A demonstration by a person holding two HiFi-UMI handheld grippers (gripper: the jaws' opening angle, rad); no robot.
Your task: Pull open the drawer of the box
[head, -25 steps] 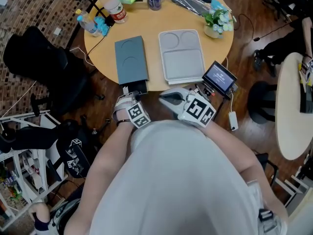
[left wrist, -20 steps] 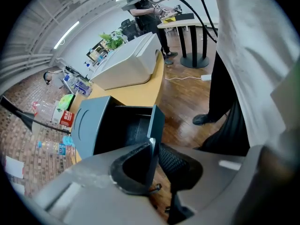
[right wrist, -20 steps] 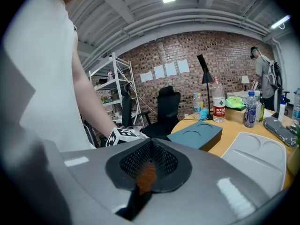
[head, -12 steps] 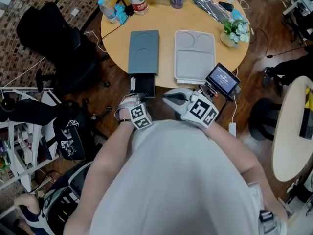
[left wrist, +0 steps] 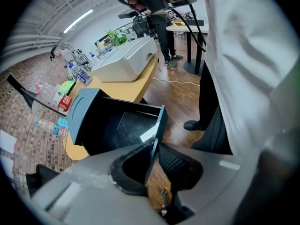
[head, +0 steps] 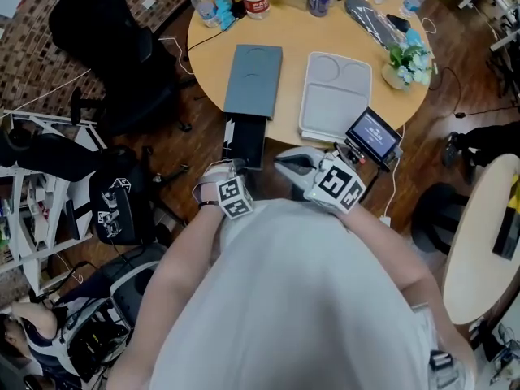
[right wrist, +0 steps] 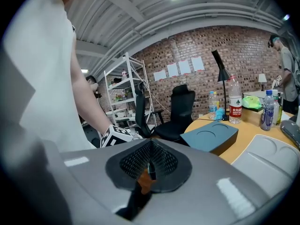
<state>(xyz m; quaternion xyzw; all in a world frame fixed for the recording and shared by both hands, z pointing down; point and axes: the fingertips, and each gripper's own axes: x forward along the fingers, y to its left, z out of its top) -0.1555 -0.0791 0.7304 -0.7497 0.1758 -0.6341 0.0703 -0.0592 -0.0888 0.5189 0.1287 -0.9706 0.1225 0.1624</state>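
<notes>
Upper centre of the head view, box (head: 253, 80): blue-grey and flat-topped, on the round table (head: 292, 35) with its short end at the near rim, so the drawer can slide out over the floor.
Drawer (head: 246, 140): dark, hanging out past the table edge toward the person, partly open; I judge the pull well along, though how much travel is left cannot be read.
Left gripper (left wrist: 153, 148): jaws nearly together, pinching the drawer's thin front wall, one pad inside and one outside; clamping the wall itself gives a firm hold for a straight pull, since no handle shows.
Right gripper (right wrist: 149, 167): jaws closed together with nothing between them, held idle close to the body at lower centre, clear of the drawer's path.
White tray (head: 335, 96): just right of the box on the table, untouched.
Head view only: how far the drawer overhangs the rim, and both grippers side by side.
Left gripper view only: the pinch on the front wall, the drawer's bare dark inside and a pale label by the wall.
Right gripper view only: the box from the side, its drawer end hidden.
</notes>
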